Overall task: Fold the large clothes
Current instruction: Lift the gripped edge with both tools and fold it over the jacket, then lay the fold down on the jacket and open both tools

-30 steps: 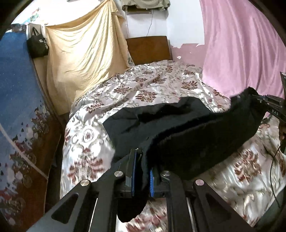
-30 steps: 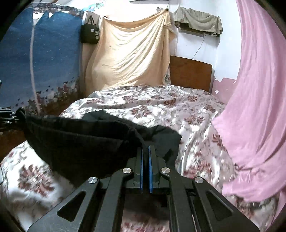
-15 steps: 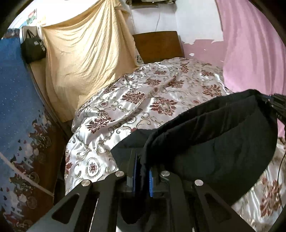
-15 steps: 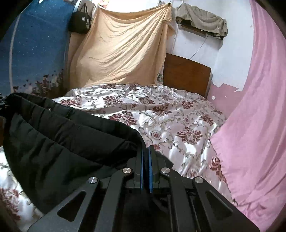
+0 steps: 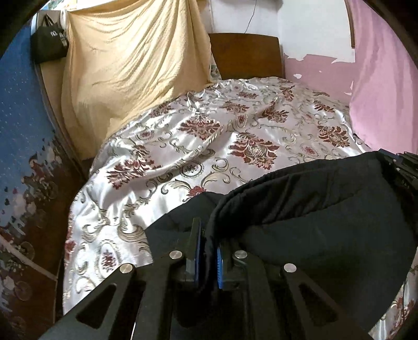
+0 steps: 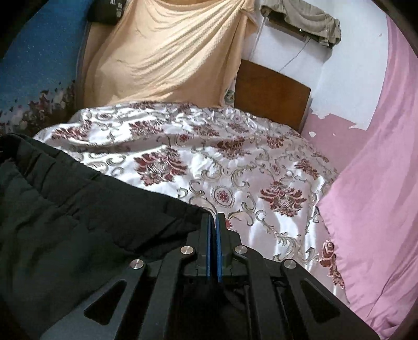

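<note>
Left gripper [image 5: 208,248]: at 6 o'clock in the left wrist view, its 2 blue-padded fingers [image 5: 197,245] clamped on a bunched edge of the black garment [image 5: 313,214], cloth filling the narrow gap between the pads

Right gripper [image 6: 214,245]: at 6 o'clock in the right wrist view, pads pressed almost together, pinching a thin edge of the same garment [image 6: 65,222]; it also shows at 3 o'clock in the left wrist view [image 5: 399,167], gripping the far end of the cloth

Black garment: dark and padded-looking, stretched between the 2 grippers; in the left view it spreads from 6 o'clock to 3 o'clock with a rolled upper hem, in the right view from 6 o'clock to 9 o'clock; its lower part sags toward the bed, whether it touches there cannot be told

Bedspread [image 5: 209,146]: shiny white satin with dark red floral medallions and grey scrolls, rumpled, filling the centre of both views

Headboard [image 5: 245,55]: brown wood, at 12 o'clock behind the bed

Yellow sheet [image 5: 125,65]: hung in folds at 11 o'clock

Black bag [image 5: 49,47]: hangs at 10 o'clock, just beside the yellow sheet

Pink curtain [image 6: 378,170]: drapes down at 3 o'clock, touching the bed edge

Blue patterned cloth [image 5: 18,117]: at 9 o'clock

Grey-green towel [image 6: 300,21]: draped high on the wall at 1 o'clock in the right view
</note>
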### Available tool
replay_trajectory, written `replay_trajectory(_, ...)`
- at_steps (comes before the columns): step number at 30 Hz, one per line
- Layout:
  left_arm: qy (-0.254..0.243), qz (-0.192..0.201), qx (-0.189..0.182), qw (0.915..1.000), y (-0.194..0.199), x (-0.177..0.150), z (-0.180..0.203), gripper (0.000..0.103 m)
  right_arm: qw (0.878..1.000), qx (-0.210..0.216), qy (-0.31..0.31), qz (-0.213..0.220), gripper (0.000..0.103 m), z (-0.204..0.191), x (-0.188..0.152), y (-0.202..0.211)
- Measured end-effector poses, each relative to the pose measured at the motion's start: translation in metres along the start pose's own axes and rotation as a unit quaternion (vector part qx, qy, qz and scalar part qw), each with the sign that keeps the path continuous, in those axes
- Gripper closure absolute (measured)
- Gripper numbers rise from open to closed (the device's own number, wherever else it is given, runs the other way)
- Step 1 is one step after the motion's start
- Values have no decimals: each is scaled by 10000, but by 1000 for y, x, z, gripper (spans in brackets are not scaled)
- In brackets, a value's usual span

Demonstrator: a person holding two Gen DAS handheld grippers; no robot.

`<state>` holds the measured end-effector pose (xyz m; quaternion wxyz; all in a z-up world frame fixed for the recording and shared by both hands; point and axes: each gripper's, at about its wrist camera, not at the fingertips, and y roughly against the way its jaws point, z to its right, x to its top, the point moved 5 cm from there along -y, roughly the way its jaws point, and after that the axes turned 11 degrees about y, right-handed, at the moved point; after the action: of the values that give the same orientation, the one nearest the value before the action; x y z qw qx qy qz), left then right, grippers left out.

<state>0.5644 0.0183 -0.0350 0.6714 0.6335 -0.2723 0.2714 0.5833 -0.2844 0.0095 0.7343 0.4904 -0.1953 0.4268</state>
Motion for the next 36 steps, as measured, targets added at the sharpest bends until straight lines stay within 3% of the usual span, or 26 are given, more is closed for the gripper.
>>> replay_trajectory(4, 148, -202, -90, 9996, -31, -4, -5, 94, 9997, 60, -73, -212, 100, -4, -9, -28)
replay_trajectory(15, 447, -503, -146, 9976, -68, -3, -4, 94, 9986, -89, -111, -506, 100, -5, -15, -67)
replay_trajectory(18, 772, -583, -272, 9949, -65, -4, -8, 93, 9983, -88, -202, -539, 101, -5, -17, -70)
replay_trajectory(25, 814, -619, -171, 9946, -50, -2, -7, 87, 9995, 104, -220, -213, 101, -8, -16, -50)
replay_trajectory(27, 852, -640, -127, 9942, -46, 0, -9, 82, 9995, 137, -252, -160, 101, -7, -13, -42)
replay_trajectory(28, 880, -615, -133, 9941, -43, 1, -9, 75, 9995, 139, -250, -134, 100, -5, -12, -37)
replay_trajectory(30, 1024, -455, -188, 9935, -32, 5, -12, 43, 9996, 161, -232, -84, 97, -2, -8, -28)
replay_trajectory(31, 1117, -351, -206, 9929, -27, 7, -13, 19, 9996, 179, -207, -44, 88, -1, -6, -20)
replay_trajectory(32, 1241, -155, -219, 9919, -17, 10, -15, 10, 9996, 179, -197, 5, 80, 1, -5, -13)
replay_trajectory(33, 1292, -51, -237, 9913, -11, 12, -16, 10, 9995, 209, -219, 89, 57, 2, -4, -5)
replay_trajectory(34, 1328, 44, -324, 9906, -3, 13, -14, 10, 9992, 245, -264, 188, 45, 3, -3, 3)
replay_trajectory(35, 1323, 63, -401, 9904, 1, 13, -12, 9, 9985, 292, -322, 345, 38, 4, -4, 15)
replay_trajectory(36, 1307, 86, -444, 9904, 5, 12, -9, 9, 9980, 331, -343, 404, 38, 3, -5, 21)
